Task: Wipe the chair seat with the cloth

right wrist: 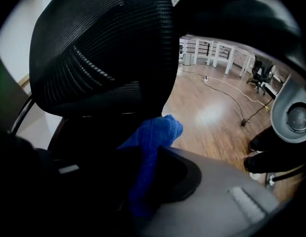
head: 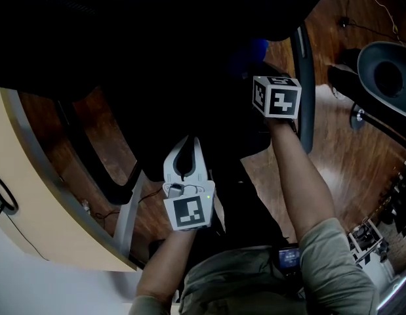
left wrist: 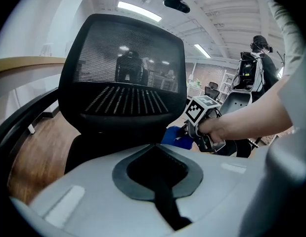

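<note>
Bench (head: 32,202): a cream top with a grey edge is seen at the far left of the head view, just beside the chair.
Left hand-held gripper (head: 187,143): it is held on the person's side of the seat and pointed toward the backrest. Its 2 jaws are brought together at the tips, and nothing is gripped between them.
Chair seat (head: 183,100): a dark pad is seen beneath and ahead of both hand-held grippers. It is too dark for surface detail to be made out.
Backrest (left wrist: 123,78): black mesh, upright behind the seat. Much of both gripper views is filled by it.
Cloth (right wrist: 153,142): blue and bunched into a fold. It is located at the rear right of the seat, near the foot of the backrest. Whether the seat is touched cannot be told.
Right hand-held gripper (left wrist: 192,132): it is angled steeply down. The cloth is pinched between its 2 jaws, and a tuft is left sticking out past the tips.
Right armrest (head: 306,90): a dark curved bar is seen just beside the right forearm.
Floor (head: 347,156): wood boards, crossed by thin cables.
Second chair (head: 386,77): a grey shell is seen at the far right, well apart from the seat.
</note>
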Available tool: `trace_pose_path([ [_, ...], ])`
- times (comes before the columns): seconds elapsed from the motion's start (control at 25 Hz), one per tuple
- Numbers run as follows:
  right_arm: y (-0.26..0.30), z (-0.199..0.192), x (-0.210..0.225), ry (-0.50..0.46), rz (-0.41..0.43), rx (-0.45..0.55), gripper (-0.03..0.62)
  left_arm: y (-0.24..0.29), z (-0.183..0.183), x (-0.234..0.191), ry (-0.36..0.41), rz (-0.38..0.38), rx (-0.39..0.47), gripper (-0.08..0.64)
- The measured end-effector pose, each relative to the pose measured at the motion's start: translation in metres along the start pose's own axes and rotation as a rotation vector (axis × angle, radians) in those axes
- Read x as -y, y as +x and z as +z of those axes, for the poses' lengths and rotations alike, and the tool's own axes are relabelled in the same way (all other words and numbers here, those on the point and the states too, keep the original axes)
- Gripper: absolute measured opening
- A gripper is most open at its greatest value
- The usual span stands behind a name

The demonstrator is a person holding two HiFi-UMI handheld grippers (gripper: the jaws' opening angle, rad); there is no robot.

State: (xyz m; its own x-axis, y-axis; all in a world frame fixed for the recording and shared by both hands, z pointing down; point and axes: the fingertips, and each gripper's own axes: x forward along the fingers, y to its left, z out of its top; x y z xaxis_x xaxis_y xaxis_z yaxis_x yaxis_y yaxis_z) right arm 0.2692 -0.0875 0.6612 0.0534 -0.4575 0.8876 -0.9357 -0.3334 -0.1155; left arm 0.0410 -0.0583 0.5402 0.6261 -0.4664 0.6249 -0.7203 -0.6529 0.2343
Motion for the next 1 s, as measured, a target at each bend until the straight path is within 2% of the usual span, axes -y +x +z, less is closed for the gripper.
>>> trace_pose_path([
  [0.16,-0.007,0.005,-0.009,0.019,0.008,0.021,0.084,-0.009,-0.005,-0.013,-0.033,0.044,0.001,0.005],
  [0.32,-0.022,0.015,-0.05,-0.02,0.068,0.067,0.086,-0.032,-0.005,-0.045,-0.084,0.13,0.018,0.005],
  [0.44,-0.035,0.015,-0.107,-0.096,0.145,0.062,0.086,-0.056,-0.005,-0.066,-0.106,0.179,0.031,0.005],
  [0.6,-0.044,0.01,-0.202,-0.247,0.303,0.052,0.086,-0.087,-0.012,-0.092,-0.156,0.257,0.046,0.005],
  [0.8,-0.044,-0.03,-0.315,-0.464,0.486,-0.005,0.086,-0.122,-0.032,-0.12,-0.205,0.33,0.066,0.005],
  [1.0,-0.031,-0.065,-0.378,-0.583,0.565,-0.052,0.086,-0.148,-0.045,-0.136,-0.203,0.35,0.068,0.005],
])
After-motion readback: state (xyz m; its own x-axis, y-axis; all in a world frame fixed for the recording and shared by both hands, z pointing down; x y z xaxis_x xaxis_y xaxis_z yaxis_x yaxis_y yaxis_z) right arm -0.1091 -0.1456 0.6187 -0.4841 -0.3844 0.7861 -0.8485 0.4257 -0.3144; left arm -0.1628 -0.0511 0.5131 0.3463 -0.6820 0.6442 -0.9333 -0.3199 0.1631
